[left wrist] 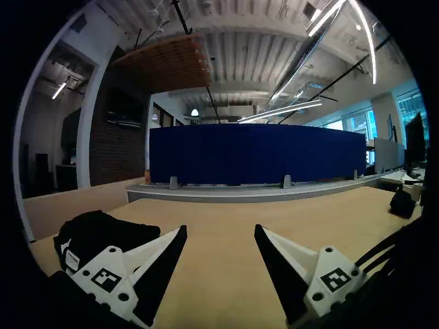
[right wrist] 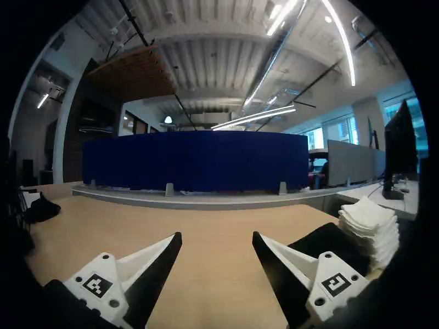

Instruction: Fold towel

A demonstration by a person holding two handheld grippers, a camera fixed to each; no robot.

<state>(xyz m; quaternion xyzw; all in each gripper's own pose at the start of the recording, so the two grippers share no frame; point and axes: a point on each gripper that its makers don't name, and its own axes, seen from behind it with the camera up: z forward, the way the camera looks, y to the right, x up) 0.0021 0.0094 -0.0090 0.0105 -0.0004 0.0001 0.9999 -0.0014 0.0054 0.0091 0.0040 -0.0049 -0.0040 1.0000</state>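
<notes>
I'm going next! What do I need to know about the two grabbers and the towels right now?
Left gripper: open, holding nothing, above the wooden table.
Right gripper: open, holding nothing, above the same kind of tabletop.
Things: a stack of folded white towels sits at the right in the right gripper view, with a black cloth lying beside it. A black bundle of cloth lies just behind the left gripper's left finger.
Done: the white stack looks folded; nothing is gripped.
Left: probably pick up a black piece, spread it on the table and fold it.
</notes>
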